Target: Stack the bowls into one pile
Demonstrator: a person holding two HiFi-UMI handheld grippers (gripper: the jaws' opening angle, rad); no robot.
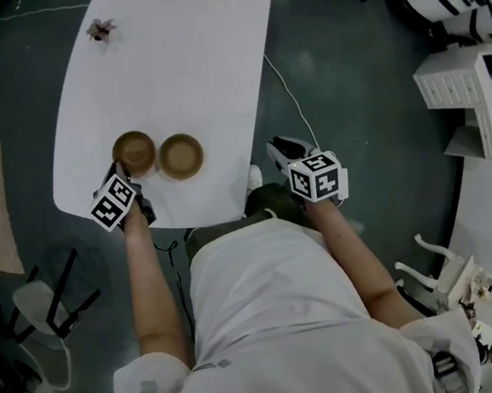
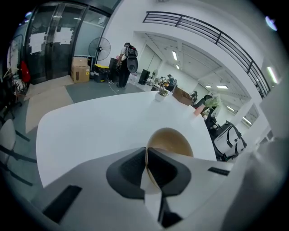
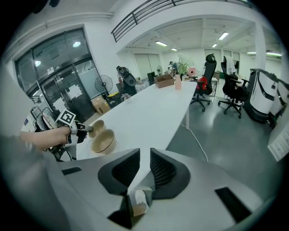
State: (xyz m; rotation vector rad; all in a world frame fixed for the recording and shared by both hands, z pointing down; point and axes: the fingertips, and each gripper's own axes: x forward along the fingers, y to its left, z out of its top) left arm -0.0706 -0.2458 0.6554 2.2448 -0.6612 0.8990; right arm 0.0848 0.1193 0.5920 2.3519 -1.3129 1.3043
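We see the left gripper [image 1: 124, 170] pinched shut on the left bowl [image 1: 134, 151], gripping its rim at 7 o'clock, near the front edge of the table [image 1: 167, 58]. The second bowl [image 1: 180, 155] sits just beside it at 3 o'clock. The right gripper [image 1: 281, 149] has its jaws slightly parted and empty, off the table at 3 o'clock.

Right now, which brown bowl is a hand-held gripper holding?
The left round brown bowl: the left hand-held gripper pinches its rim; the right bowl sits free.
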